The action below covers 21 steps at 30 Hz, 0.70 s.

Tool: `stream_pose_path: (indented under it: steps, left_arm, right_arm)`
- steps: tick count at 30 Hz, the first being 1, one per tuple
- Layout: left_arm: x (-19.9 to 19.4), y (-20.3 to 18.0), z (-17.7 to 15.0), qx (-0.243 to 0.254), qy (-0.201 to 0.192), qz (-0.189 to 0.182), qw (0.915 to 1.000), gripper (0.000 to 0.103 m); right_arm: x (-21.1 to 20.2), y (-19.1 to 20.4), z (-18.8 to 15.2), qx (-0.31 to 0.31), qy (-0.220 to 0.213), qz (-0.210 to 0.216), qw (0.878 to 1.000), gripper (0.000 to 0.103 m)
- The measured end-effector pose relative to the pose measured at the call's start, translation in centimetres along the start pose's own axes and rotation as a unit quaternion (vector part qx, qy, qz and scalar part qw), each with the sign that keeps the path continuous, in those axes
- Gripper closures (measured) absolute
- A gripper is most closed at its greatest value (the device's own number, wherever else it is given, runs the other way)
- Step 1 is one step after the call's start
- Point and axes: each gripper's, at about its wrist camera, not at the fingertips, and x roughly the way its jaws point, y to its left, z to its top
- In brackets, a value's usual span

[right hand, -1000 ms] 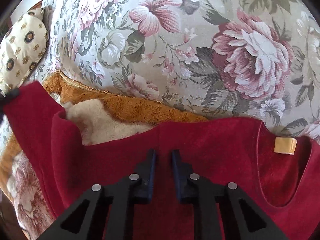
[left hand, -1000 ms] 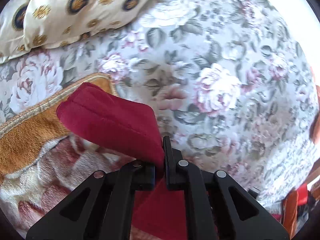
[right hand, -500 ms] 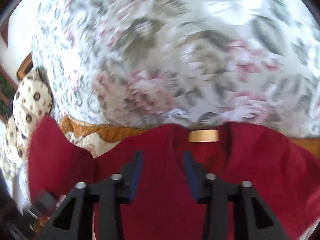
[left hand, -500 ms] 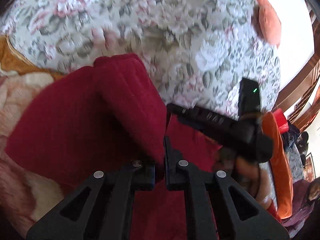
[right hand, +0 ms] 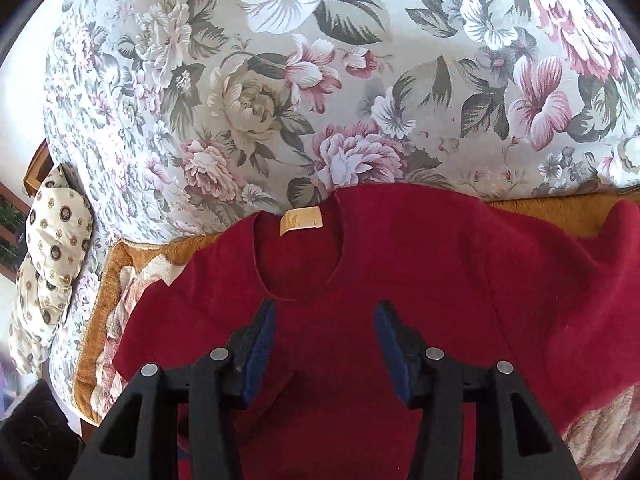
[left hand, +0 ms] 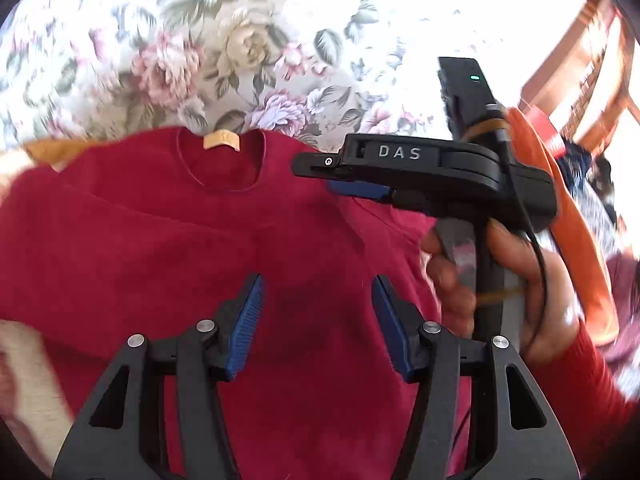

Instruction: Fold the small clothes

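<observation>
Red knit top (right hand: 400, 280) lay spread on a brown plush blanket (right hand: 560, 216) over the flowered bedspread (right hand: 280, 100), neckline and tan label (right hand: 300, 220) pointing away from both cameras, sleeves running out left and right, so its long axis across the shoulders sat crosswise to the fingers. Left gripper (left hand: 318, 320) was opening, jaws apart, cloth below them but nothing pinched. Right gripper (right hand: 326, 340) was also opening, unclenched, hovering just short of the collar. In the left view the right gripper appeared side-on (left hand: 352, 188) over the top's right shoulder, a hand (left hand: 500, 280) around its handle. Judgement: each gripper sat nearer its own sleeve, so the next grasp likely takes a sleeve or side edge inward.
</observation>
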Motion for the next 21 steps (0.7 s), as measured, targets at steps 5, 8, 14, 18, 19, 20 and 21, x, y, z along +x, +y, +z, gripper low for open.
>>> stream_pose_path:
  steps: [5, 8, 14, 18, 19, 20, 21]
  left_arm:
    - [-4.9, 2.2, -1.0, 0.035, -0.012, 0.076, 0.9964, 0.047]
    - [-7.3, 4.9, -1.5, 0.024, -0.023, 0.121, 0.9921, 0.047]
    - [-9.8, 10.8, -1.9, -0.048, -0.052, 0.168, 0.9832, 0.047]
    - [-11.0, 12.9, -0.7, -0.087, -0.079, 0.184, 0.9759, 0.047]
    - [-11.0, 13.2, -0.1, -0.093, -0.086, 0.186, 0.9743, 0.048]
    - [-11.3, 13.5, 0.5, -0.098, -0.092, 0.188, 0.9728, 0.048]
    - [-11.5, 13.6, 1.0, -0.100, -0.097, 0.187, 0.9725, 0.047]
  right_arm:
    - [-0.6, 0.9, -2.1, -0.024, 0.025, -0.005, 0.999, 0.051]
    - [-0.9, 0.3, -3.9, -0.043, 0.029, -0.044, 0.998, 0.050]
    - [0.0, -0.4, -7.3, -0.076, 0.019, -0.082, 0.994, 0.064]
    - [-0.9, 1.6, -7.0, -0.130, 0.000, -0.082, 0.988, 0.098]
    - [-2.4, 2.0, -6.4, -0.142, -0.023, -0.080, 0.986, 0.098]
    - [-3.8, 2.1, -5.7, -0.149, -0.045, -0.083, 0.984, 0.098]
    - [-5.5, 1.9, -4.9, -0.152, -0.068, -0.093, 0.982, 0.098]
